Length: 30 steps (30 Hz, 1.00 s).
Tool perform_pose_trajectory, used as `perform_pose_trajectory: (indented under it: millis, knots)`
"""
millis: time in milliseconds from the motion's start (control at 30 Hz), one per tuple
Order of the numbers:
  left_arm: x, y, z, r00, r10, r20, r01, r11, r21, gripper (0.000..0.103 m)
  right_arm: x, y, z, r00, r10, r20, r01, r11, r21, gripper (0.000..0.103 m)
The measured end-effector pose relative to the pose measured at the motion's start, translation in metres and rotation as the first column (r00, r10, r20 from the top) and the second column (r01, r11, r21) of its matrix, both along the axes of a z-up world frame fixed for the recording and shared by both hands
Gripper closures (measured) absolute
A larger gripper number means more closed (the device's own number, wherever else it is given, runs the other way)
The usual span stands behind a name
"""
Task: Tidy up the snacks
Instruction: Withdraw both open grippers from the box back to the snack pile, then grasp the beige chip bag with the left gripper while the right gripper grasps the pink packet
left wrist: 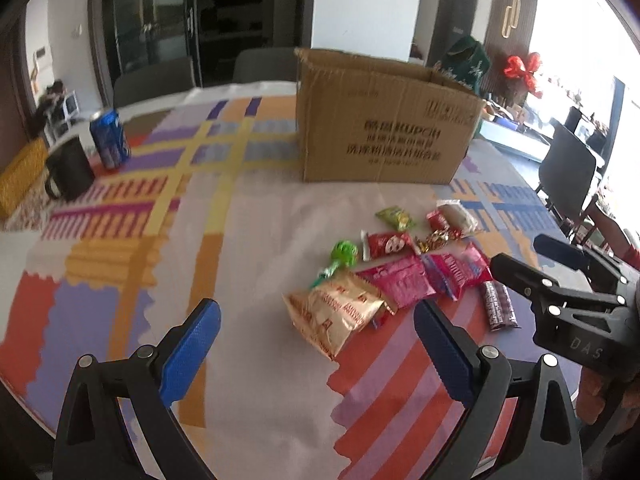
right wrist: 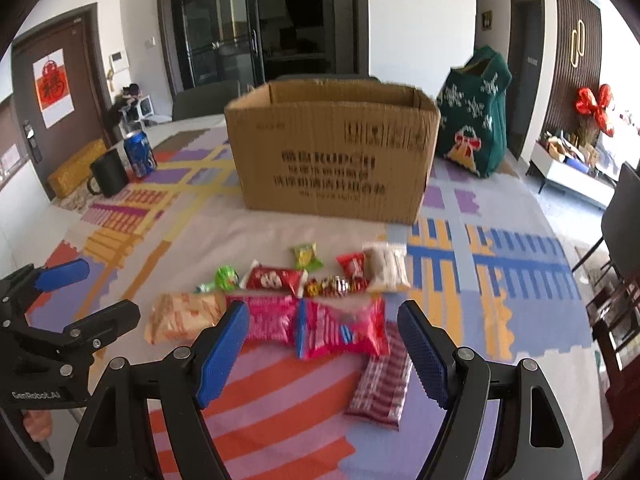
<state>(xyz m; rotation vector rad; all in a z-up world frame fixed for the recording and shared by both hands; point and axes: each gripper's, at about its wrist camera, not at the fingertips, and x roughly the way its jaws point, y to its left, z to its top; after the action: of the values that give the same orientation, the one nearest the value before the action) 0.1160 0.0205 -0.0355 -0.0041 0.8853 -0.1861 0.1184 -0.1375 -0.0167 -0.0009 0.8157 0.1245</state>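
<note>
Several snack packets lie in a loose pile on the patterned tablecloth: a gold bag (left wrist: 338, 314) (right wrist: 182, 316), pink packets (left wrist: 402, 280) (right wrist: 342, 330), a red packet (left wrist: 386, 244) (right wrist: 274, 278), a green packet (left wrist: 396, 218) (right wrist: 306, 256), a purple striped packet (left wrist: 498, 306) (right wrist: 382, 384) and a white packet (right wrist: 386, 266). An open cardboard box (left wrist: 380, 128) (right wrist: 332, 152) stands behind them. My left gripper (left wrist: 316, 350) is open and empty, just short of the gold bag. My right gripper (right wrist: 322, 350) is open and empty, just short of the pink packets; it also shows in the left wrist view (left wrist: 528, 258).
A black mug (left wrist: 70, 174) (right wrist: 108, 178) and a blue can (left wrist: 110, 138) (right wrist: 140, 154) stand at the far left beside a yellow box (right wrist: 76, 168). A green Christmas bag (right wrist: 476, 120) stands right of the cardboard box. Dark chairs (left wrist: 568, 176) stand around the table.
</note>
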Motion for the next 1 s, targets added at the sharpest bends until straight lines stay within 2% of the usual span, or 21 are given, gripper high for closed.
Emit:
perform_pose_trajectory:
  millis: [267,533,867,1000]
  knots:
    - [0.016,0.002,-0.027,0.996,0.075,-0.055,-0.077,0.996,-0.038,0.004,0.011,-0.009,-0.029,0.996,-0.054,-0.076,0.056,0.998,0.025,0.026]
    - [0.030,-0.003,-0.045,0.990,0.096,-0.105,-0.103,0.993,-0.065,0.005,0.023,-0.020,-0.048,0.988,-0.096,-0.118,0.099,0.995,0.023,0.026]
    - [0.044,-0.002,-0.061,0.980,0.108,-0.166,-0.126,0.987,-0.099,0.006,0.047,-0.016,-0.070,0.980,-0.040,-0.195,0.046,0.999,0.028,0.026]
    - [0.048,0.000,-0.066,0.977,0.108,-0.186,-0.132,0.984,-0.123,0.013,0.052,-0.012,-0.073,0.980,-0.036,-0.195,0.037,0.999,0.000,0.025]
